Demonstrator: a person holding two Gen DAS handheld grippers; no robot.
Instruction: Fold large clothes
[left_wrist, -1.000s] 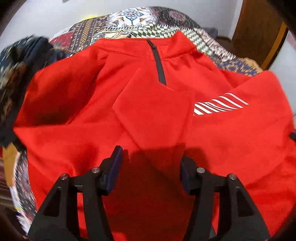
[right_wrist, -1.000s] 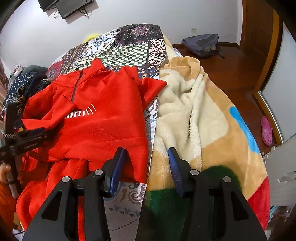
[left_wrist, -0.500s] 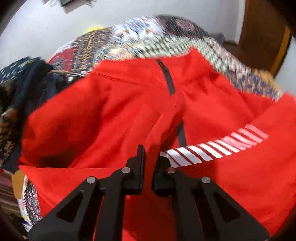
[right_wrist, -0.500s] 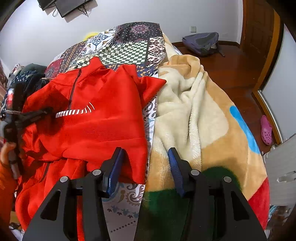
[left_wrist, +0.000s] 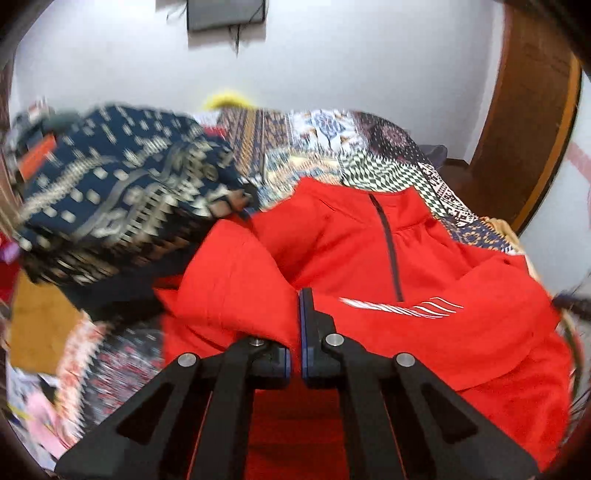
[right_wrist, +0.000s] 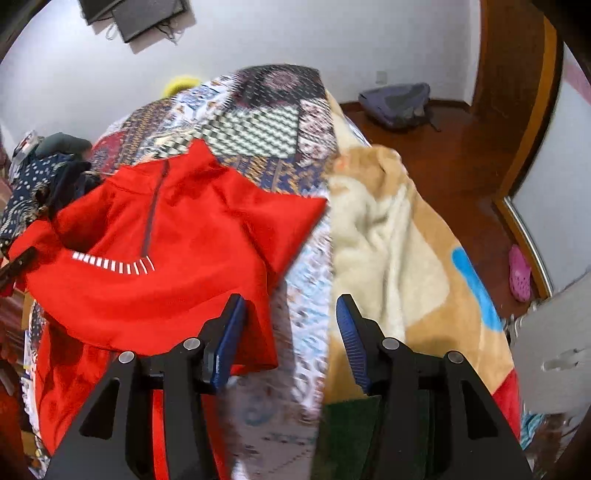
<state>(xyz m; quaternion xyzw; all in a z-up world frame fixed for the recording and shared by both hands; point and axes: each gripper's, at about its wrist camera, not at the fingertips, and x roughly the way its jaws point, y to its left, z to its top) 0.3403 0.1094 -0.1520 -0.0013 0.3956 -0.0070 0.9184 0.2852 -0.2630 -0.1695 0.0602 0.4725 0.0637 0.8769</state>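
A red zip-neck pullover (left_wrist: 424, 295) with white chest stripes lies face up on the patterned bedspread (left_wrist: 332, 136); it also shows in the right wrist view (right_wrist: 177, 258). My left gripper (left_wrist: 298, 306) is shut on the pullover's left sleeve (left_wrist: 236, 280) and holds it lifted off to the left of the body. My right gripper (right_wrist: 290, 314) is open and empty, above the bedspread beside the pullover's lower right edge. Its left finger (right_wrist: 229, 332) overlaps the red hem in the picture.
A dark blue patterned garment pile (left_wrist: 110, 192) lies left of the pullover. A cream, tan and blue fleece blanket (right_wrist: 399, 251) covers the bed's right side. A grey backpack (right_wrist: 399, 99) and a pink shoe (right_wrist: 519, 273) are on the wooden floor.
My left gripper closed on the red sleeve and pulled it out to the left, uncovering the chest stripes and zip. My right gripper stayed open and moved forward over the bed.
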